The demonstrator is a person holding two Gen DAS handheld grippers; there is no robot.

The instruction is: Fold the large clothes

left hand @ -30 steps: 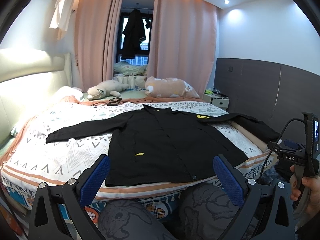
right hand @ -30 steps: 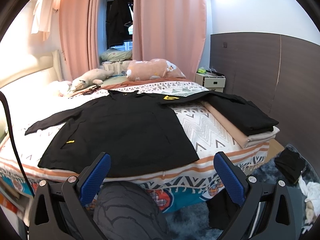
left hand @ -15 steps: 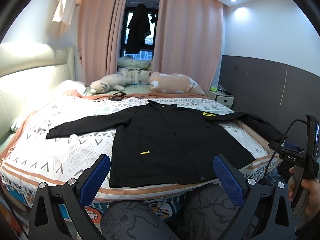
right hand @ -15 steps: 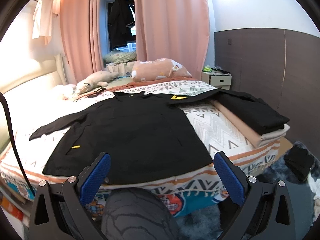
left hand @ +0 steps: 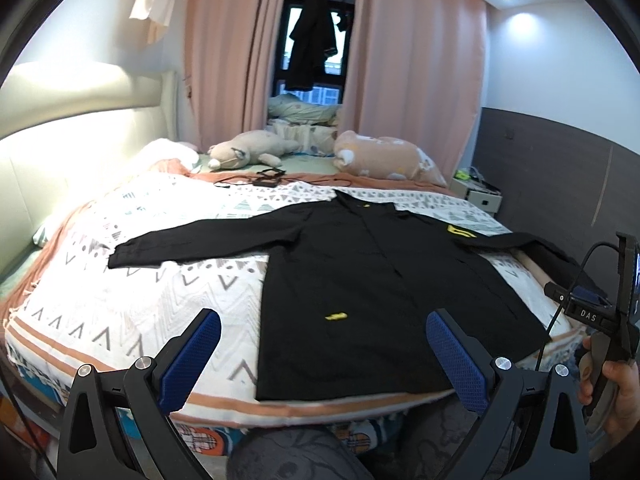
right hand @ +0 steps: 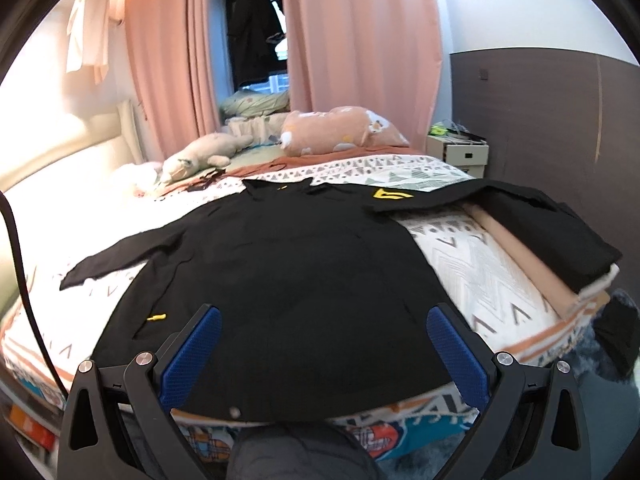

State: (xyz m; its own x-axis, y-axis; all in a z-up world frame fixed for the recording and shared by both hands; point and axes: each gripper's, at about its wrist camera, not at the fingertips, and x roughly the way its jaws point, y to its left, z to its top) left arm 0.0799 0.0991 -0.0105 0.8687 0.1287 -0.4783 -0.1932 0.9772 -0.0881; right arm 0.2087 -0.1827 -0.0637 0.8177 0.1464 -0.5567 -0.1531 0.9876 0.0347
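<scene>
Before you stands a wide bed under a white coverlet with grey chevron print and orange border stripes (left hand: 132, 280). At its far side you see a cream plush animal (left hand: 248, 152) lying on its side and, to its right, a peach plush pillow with white patches (left hand: 384, 158); a small black device with tangled cable (left hand: 266, 178) lies just in front of them. Long pink curtains (left hand: 416, 80) frame a dark window where a black garment hangs (left hand: 312, 44). You also have a white bedside box (right hand: 460, 152) against the grey-panelled wall, and a white garment (right hand: 86, 36) hanging high up on the left.
</scene>
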